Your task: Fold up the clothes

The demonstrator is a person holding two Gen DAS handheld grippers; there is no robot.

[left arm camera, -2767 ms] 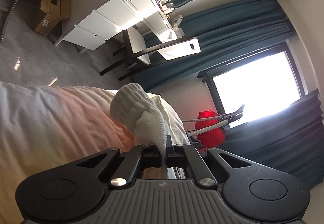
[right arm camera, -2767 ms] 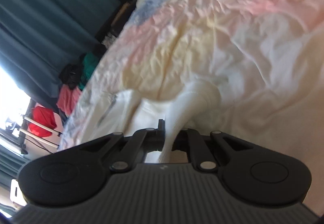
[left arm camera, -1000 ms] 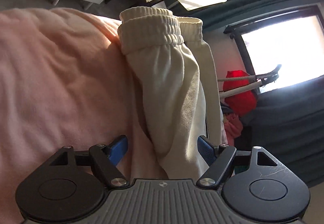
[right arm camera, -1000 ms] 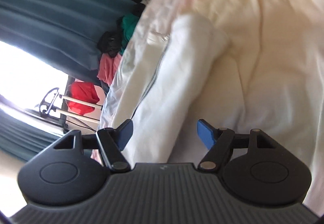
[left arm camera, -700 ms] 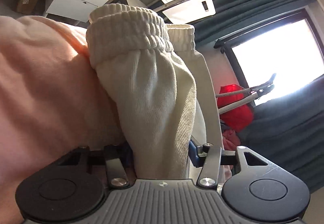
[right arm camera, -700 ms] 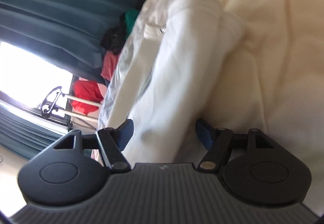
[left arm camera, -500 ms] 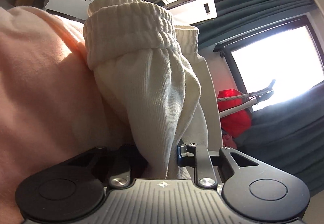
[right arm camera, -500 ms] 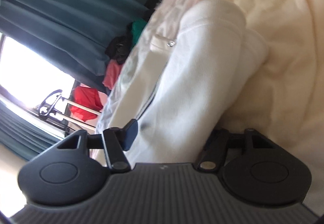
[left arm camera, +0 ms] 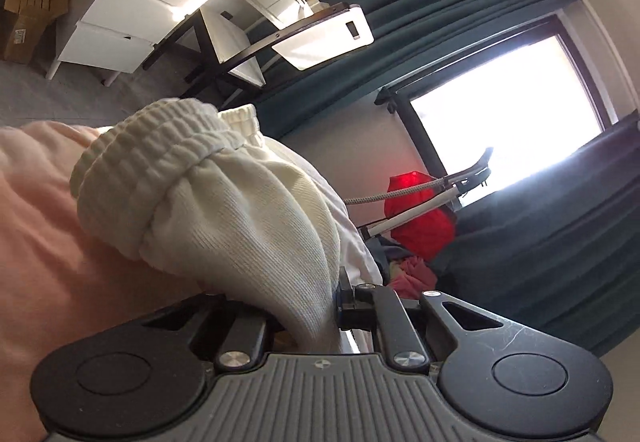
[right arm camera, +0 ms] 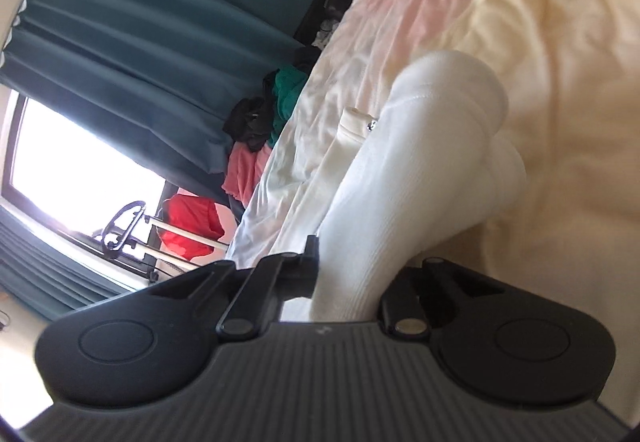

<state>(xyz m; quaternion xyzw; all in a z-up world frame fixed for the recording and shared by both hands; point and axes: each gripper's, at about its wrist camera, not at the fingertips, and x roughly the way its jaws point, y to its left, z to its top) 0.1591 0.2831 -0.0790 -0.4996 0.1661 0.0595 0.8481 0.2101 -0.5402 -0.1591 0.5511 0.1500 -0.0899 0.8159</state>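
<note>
A cream knit garment (left arm camera: 248, 210) with a ribbed elastic band (left arm camera: 148, 154) lies on the pink and yellow bedspread (left arm camera: 36, 250). My left gripper (left arm camera: 310, 316) is shut on a bunched fold of it just below the band. In the right wrist view the same cream garment (right arm camera: 400, 178) rises as a thick folded roll from my right gripper (right arm camera: 346, 282), which is shut on its near end. A small metal snap (right arm camera: 371, 125) shows on a flap of the garment. The fingertips of both grippers are buried in cloth.
A heap of clothes (right arm camera: 256, 138) in green, black and pink lies at the bed's edge by dark teal curtains (right arm camera: 140, 34). A red bag (left arm camera: 420, 218) and a bright window (left arm camera: 500, 114) stand beyond. White drawers (left arm camera: 132, 14) and a chair (left arm camera: 256, 42) stand across the grey floor.
Both grippers were open around the garment a second ago and have since shut on it. The left gripper has lifted the banded end and the right has raised its roll.
</note>
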